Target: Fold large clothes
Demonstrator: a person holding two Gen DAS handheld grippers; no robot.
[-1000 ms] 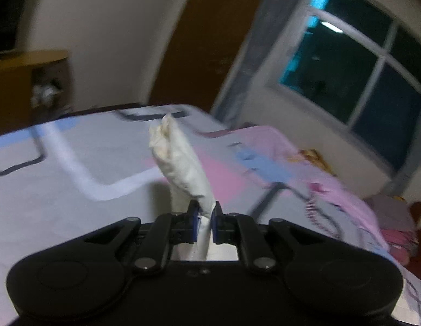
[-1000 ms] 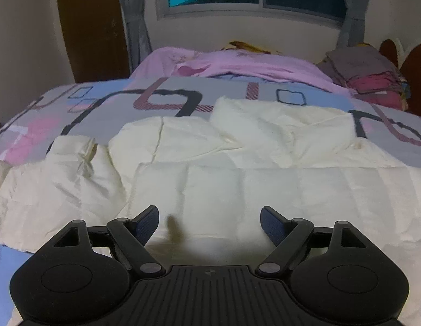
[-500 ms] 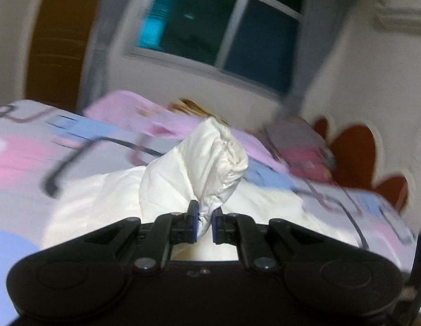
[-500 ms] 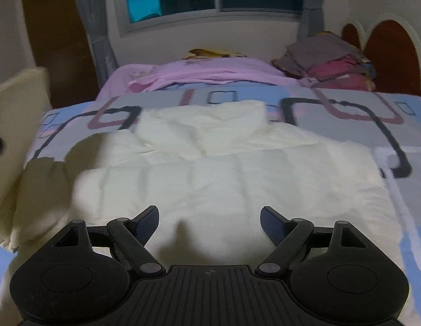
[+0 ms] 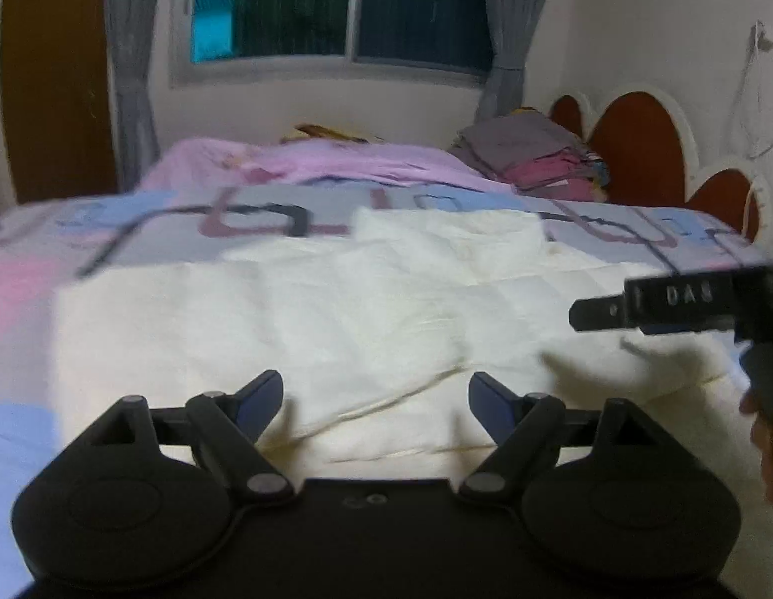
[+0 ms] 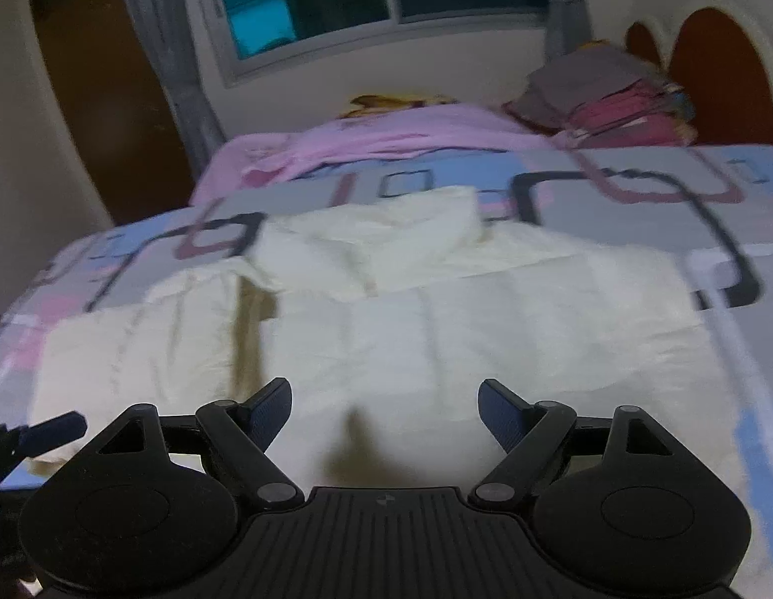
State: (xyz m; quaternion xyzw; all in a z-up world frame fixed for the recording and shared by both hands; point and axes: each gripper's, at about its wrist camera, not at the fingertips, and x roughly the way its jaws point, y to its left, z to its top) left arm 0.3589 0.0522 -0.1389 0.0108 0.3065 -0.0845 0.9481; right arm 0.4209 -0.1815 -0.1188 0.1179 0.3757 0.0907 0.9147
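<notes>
A large cream padded jacket (image 5: 336,309) lies spread on the bed, its sleeve folded across the body; it also fills the right wrist view (image 6: 436,319). My left gripper (image 5: 376,394) is open and empty just above the jacket's near edge. My right gripper (image 6: 385,402) is open and empty over the jacket's near part. The right gripper's finger (image 5: 636,307) juts in at the right of the left wrist view. A left gripper fingertip (image 6: 47,432) shows at the left edge of the right wrist view.
The bed has a patterned sheet (image 5: 136,219) in grey, blue and pink. A pink blanket (image 6: 396,140) and a stack of folded clothes (image 5: 531,159) lie at the far side. A red scalloped headboard (image 5: 636,149) stands at the right, a window (image 5: 336,5) behind.
My left gripper held the jacket's sleeve, swung it right over the jacket body and has let it go; its jaws now stand open. The right gripper shifted slightly and stayed open.
</notes>
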